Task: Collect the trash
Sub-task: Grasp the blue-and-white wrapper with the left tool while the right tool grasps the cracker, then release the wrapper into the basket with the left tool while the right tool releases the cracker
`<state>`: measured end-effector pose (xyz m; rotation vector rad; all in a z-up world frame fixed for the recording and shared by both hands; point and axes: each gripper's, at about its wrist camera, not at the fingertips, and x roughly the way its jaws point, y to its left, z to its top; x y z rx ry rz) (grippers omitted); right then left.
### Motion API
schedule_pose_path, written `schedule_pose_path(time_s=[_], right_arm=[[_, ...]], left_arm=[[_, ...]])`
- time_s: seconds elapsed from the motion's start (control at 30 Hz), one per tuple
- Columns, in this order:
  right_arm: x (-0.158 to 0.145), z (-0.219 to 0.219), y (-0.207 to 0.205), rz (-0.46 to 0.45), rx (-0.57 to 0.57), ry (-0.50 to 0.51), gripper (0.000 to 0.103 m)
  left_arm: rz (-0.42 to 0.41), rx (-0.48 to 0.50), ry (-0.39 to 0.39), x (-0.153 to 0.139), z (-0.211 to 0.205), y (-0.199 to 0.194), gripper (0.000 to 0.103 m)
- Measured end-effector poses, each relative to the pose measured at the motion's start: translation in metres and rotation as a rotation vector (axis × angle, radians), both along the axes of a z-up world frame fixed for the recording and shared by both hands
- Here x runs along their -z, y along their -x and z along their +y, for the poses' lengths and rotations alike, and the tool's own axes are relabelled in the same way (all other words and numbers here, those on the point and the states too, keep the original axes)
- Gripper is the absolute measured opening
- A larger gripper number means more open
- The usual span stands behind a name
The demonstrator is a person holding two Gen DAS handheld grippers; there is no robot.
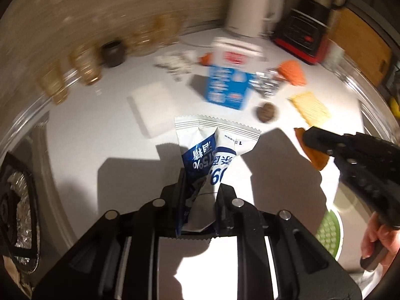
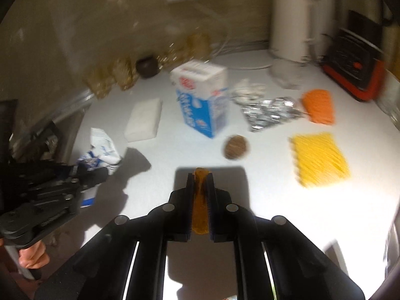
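Note:
My left gripper [image 1: 200, 182] is shut on a blue-and-white wipe packet [image 1: 212, 147] and holds it above the white counter [image 1: 100, 135]. The packet also shows in the right wrist view [image 2: 102, 150], with the left gripper [image 2: 85, 175] at the left. My right gripper [image 2: 200, 177] is shut on a flat brown-orange piece [image 2: 200, 200]; in the left wrist view that piece [image 1: 312, 155] sticks out of the right gripper [image 1: 310, 137]. A blue-and-white milk carton [image 2: 202, 97], crumpled foil [image 2: 267, 112] and a brown round lump [image 2: 236, 147] lie on the counter.
A white sponge block [image 2: 143, 120], yellow cloth [image 2: 320, 158] and orange cloth [image 2: 318, 106] lie on the counter. A white kettle [image 2: 291, 25], a red-and-black appliance [image 2: 355, 67], glass jars [image 2: 110, 75] and a dark pot [image 2: 147, 66] stand at the back. A green round mat [image 1: 330, 232] is at the right.

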<state>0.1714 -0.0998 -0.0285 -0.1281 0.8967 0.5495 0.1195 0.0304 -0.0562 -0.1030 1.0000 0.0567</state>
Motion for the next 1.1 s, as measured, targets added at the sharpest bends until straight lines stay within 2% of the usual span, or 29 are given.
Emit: schedule_pose_path(time_s=[0.1,0.27,0.37,0.53,0.67,0.77,0.9,1.1], right_arm=[[-0.013,-0.041,0.026,-0.021,0.084,0.005,0.01],[-0.018,-0.105,0.065,-0.012,0.26,0.019,0.01],[-0.012,-0.144,0.088,0.009,0.37,0.037,0.01],[0.012,-0.196,0.115,0.072,0.521,0.05,0.01],[0.031,-0.225,0.127,0.123,0.587,0.059,0.011],[0.039,-0.236,0.131,0.148,0.596,0.063,0.011],[0.048,-0.246,0.132,0.183,0.575,0.058,0.014],[0.059,-0.242,0.128,0.215,0.505,0.067,0.015]], left_arm=[[-0.007,0.109,0.003,-0.006,-0.036,0.005,0.018],[0.02,0.334,0.056,-0.006,-0.105,0.015,0.018],[0.048,0.479,0.058,0.002,-0.15,0.024,0.018],[0.119,0.636,0.078,0.022,-0.214,0.029,0.018],[0.18,0.696,0.08,0.043,-0.252,0.029,0.018],[0.213,0.71,0.066,0.058,-0.27,0.027,0.019],[0.271,0.708,0.069,0.074,-0.282,0.025,0.02],[0.289,0.688,0.067,0.08,-0.285,0.027,0.027]])
